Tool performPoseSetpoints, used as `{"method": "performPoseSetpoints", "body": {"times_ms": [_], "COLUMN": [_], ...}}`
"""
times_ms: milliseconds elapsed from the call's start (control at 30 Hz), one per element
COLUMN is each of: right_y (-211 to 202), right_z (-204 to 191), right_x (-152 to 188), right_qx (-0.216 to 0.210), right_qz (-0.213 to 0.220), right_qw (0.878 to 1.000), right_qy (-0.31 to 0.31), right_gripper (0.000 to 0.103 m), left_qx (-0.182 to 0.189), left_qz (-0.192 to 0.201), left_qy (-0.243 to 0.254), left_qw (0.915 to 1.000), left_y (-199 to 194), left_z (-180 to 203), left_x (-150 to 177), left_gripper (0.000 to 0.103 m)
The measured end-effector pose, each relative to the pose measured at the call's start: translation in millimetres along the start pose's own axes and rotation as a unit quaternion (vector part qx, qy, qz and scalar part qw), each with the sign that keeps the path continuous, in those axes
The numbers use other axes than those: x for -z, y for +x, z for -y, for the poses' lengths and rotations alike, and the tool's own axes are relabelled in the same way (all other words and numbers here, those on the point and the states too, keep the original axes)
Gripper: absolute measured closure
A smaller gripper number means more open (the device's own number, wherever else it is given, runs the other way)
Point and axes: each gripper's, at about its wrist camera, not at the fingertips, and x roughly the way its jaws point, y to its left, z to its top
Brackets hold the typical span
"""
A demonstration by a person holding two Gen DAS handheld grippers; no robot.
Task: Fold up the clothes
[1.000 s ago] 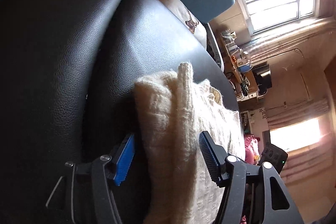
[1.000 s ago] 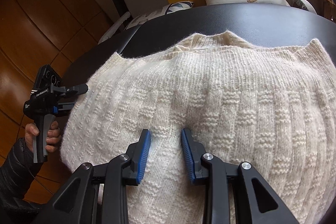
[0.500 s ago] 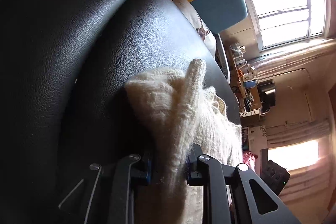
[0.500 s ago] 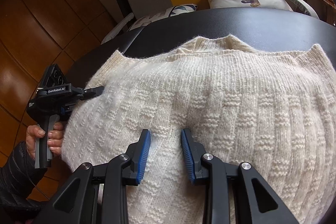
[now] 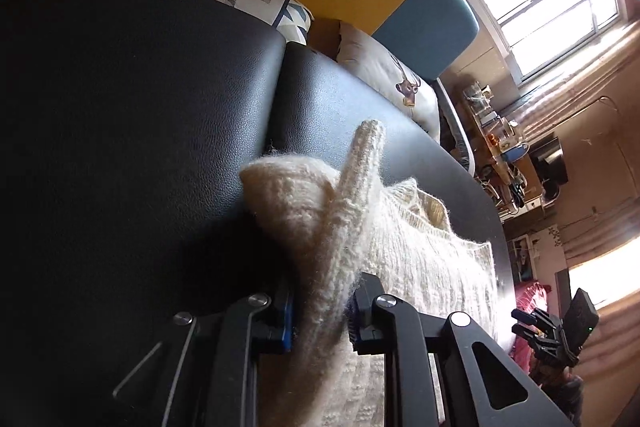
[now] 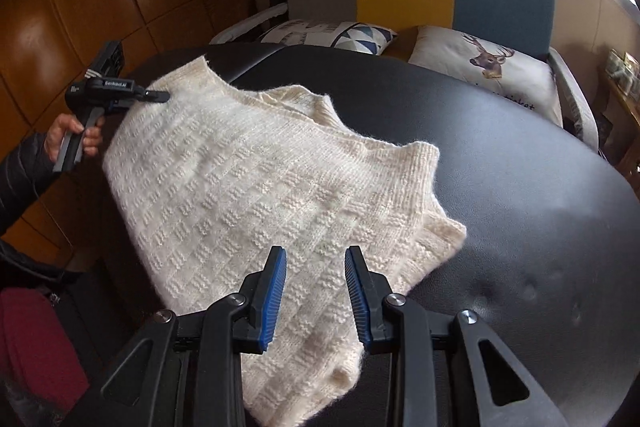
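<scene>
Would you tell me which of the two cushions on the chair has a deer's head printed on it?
The deer cushion lies below the blue part of the chair back; the geometric cushion beside it, toward the grey part, bears only blue triangles.

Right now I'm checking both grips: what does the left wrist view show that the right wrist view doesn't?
Only the left wrist view shows the left gripper close up, jaws shut on a bunched fold of the cream sweater. Only the right wrist view shows the whole sweater and the hand. Both share the sweater, black table and deer cushion.
</scene>
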Motion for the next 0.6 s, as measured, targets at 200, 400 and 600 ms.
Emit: {"method": "performPoseSetpoints", "body": {"times_ms": [200,400,600], "right_y": [58.8,64.5,67.1], "right_z": [11.7,39.5,46.0], "right_x": [-8.2,1.2,6.5], "right_qx": [0.013,-0.030,-0.051], "right_qz": [-0.101,-0.083,-0.057], "right_qw": [0.994,0.994,0.987], "right_qy": [-0.042,0.067,0.145], "right_gripper": [0.072,0.072,0.071], "left_qx": [0.006,0.088,0.153], "left_qz": [-0.005,0.000,0.008], "left_qy": [-0.014,-0.050,-0.069], "left_qw": [0.9999,0.9949,0.9857], "left_y": [-4.1,-19.4,-34.6], "left_z": [12.0,29.9,82.4], "left_x": [-7.5,-14.5,-24.4], "left_gripper": [0.083,0.084,0.085]}}
